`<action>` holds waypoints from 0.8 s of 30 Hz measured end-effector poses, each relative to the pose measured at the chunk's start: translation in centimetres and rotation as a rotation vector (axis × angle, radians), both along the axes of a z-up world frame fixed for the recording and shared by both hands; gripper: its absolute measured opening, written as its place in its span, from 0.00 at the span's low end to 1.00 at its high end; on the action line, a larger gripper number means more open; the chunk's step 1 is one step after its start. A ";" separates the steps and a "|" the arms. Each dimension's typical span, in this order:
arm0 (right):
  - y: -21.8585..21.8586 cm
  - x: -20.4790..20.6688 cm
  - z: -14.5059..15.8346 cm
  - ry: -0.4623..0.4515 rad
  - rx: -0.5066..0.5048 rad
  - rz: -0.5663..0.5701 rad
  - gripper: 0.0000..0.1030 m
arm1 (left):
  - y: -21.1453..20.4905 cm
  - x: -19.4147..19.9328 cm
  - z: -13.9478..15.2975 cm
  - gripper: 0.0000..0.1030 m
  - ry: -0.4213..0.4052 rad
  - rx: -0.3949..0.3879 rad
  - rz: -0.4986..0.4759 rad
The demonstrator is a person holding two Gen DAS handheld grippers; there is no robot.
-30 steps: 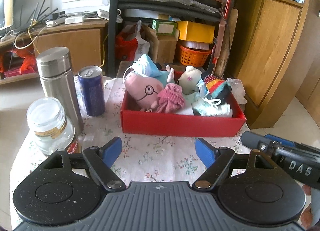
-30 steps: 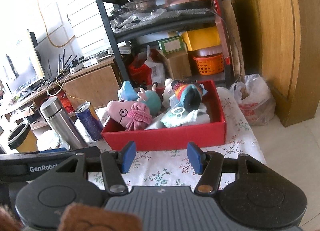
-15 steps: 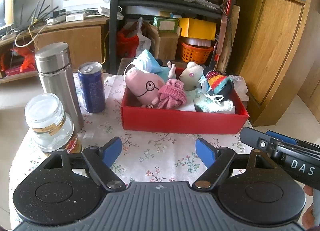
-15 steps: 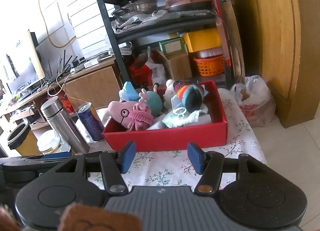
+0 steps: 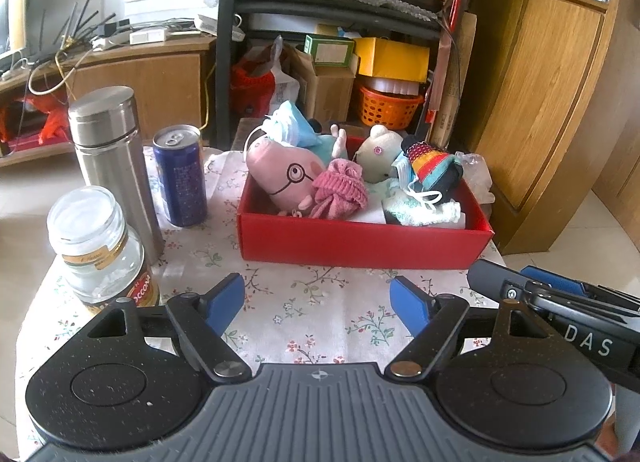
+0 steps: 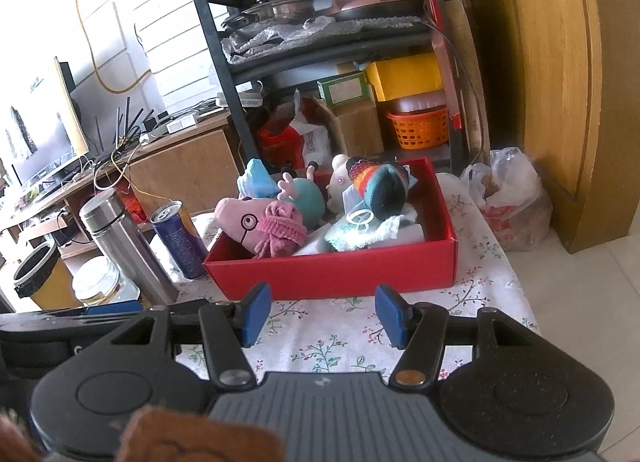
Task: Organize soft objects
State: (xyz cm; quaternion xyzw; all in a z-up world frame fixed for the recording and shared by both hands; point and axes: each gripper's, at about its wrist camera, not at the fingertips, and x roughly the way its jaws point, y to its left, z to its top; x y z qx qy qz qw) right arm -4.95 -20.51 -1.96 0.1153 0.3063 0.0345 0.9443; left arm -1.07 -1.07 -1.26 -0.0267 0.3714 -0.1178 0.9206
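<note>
A red box (image 5: 360,240) stands on the flowered tablecloth (image 5: 312,302) and holds soft things: a pink pig plush (image 5: 280,172), a pink knit item (image 5: 340,190), a pale plush (image 5: 380,152), a striped knit item (image 5: 434,168), a face mask and a light cloth (image 5: 420,210). The box also shows in the right wrist view (image 6: 332,272). My left gripper (image 5: 318,300) is open and empty, in front of the box above the cloth. My right gripper (image 6: 322,312) is open and empty, also in front of the box.
A steel flask (image 5: 112,158), a blue can (image 5: 180,176) and a glass jar (image 5: 100,246) stand left of the box. A black shelf rack (image 5: 340,18) with clutter is behind the table. A wooden cabinet (image 5: 540,102) is on the right. A plastic bag (image 6: 508,198) lies on the floor.
Both grippers have drawn back a little from the box and risen slightly. Both stay open. The things in the box have not moved.
</note>
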 end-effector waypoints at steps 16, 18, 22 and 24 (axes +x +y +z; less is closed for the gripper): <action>-0.2 0.0 0.0 0.005 0.003 -0.002 0.31 | -0.1 0.0 0.0 0.76 0.001 0.006 0.004; -0.2 0.0 0.0 0.005 0.003 -0.001 0.31 | -0.1 0.0 0.0 0.76 0.001 0.006 0.004; -0.2 0.0 0.0 0.005 0.002 -0.001 0.31 | 0.0 0.0 0.0 0.76 0.001 0.007 0.004; -0.2 0.0 0.0 0.005 0.004 -0.002 0.31 | -0.1 -0.1 0.0 0.76 0.000 0.007 0.005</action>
